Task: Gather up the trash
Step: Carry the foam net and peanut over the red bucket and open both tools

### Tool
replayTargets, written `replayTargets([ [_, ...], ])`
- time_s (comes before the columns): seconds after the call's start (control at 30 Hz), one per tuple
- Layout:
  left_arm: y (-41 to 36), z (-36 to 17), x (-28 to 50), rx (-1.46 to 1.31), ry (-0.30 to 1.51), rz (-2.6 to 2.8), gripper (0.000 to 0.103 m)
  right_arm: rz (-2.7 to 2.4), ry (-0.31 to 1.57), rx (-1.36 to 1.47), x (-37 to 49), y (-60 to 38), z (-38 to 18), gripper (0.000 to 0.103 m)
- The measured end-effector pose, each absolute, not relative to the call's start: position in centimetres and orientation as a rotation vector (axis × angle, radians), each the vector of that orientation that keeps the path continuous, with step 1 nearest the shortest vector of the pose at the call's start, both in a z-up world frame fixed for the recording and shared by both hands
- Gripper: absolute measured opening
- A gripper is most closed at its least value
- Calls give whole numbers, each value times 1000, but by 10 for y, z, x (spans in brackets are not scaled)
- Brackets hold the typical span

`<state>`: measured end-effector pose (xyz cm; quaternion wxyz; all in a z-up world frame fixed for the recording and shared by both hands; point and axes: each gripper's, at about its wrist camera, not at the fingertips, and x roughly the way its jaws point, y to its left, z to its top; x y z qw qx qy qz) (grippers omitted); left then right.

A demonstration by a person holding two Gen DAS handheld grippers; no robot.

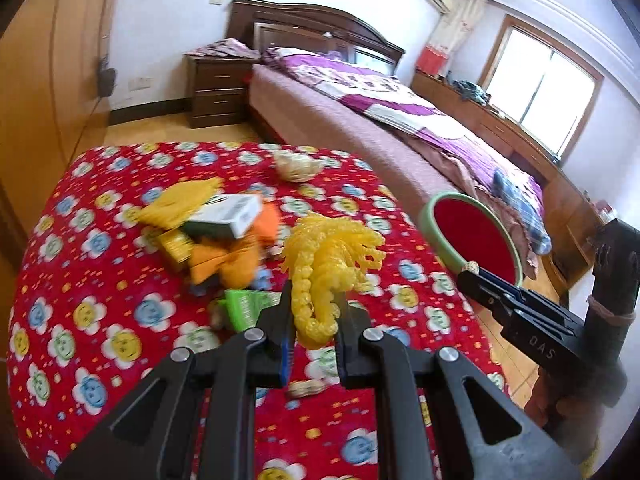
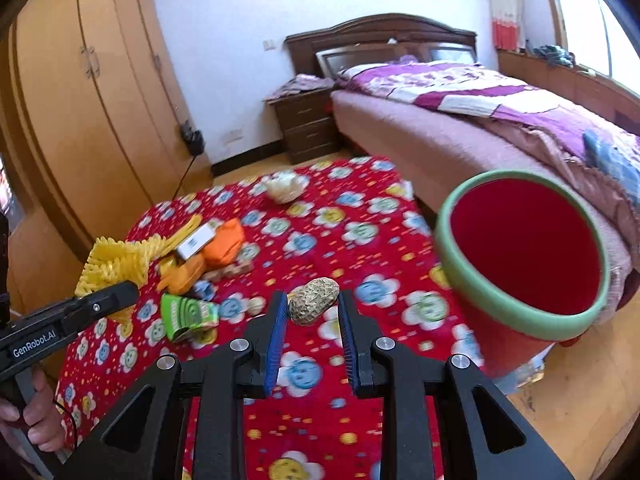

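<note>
My left gripper [image 1: 314, 300] is shut on a yellow foam fruit net [image 1: 332, 264] and holds it above the red flowered table [image 1: 100, 280]; it also shows at the left of the right wrist view [image 2: 116, 264]. My right gripper [image 2: 313, 304] is shut on a speckled brown walnut-like lump [image 2: 314, 300] and holds it up beside the red bin with a green rim [image 2: 524, 252]. In the left wrist view the right gripper [image 1: 470, 270] hangs over the bin's [image 1: 472, 236] near rim.
A pile of trash lies mid-table: a white box [image 1: 230, 214], orange wrappers [image 1: 228, 256], another yellow net [image 1: 180, 202], a green packet [image 1: 246, 306], peanuts [image 1: 306, 388]. A crumpled white paper [image 1: 298, 164] lies at the far edge. A bed [image 2: 480, 120] stands behind, a wardrobe [image 2: 80, 120] left.
</note>
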<state>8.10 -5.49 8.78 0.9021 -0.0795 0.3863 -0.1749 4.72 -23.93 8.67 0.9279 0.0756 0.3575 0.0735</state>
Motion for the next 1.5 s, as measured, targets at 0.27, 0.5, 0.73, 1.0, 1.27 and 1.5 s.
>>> replayTargets([
  [0.27,-106,95,98,-104,811,-446,15,58,699,175,49,-288,96,26],
  [0.5,-157,94,113,-52,820,-517,15,-16,698,227,50,-332,92,26],
  [0.73,-209,85,129,1,847,-589,15,-82,716,276,53,-374,79,26],
  [1.0,-267,74,147,54,864,-651,15,-130,739,329,59,-419,62,26],
  [1.27,-311,53,166,113,888,-680,15,-143,759,352,71,-443,48,26],
  [1.5,-328,43,175,126,900,-694,21,-151,765,366,79,-455,41,27],
])
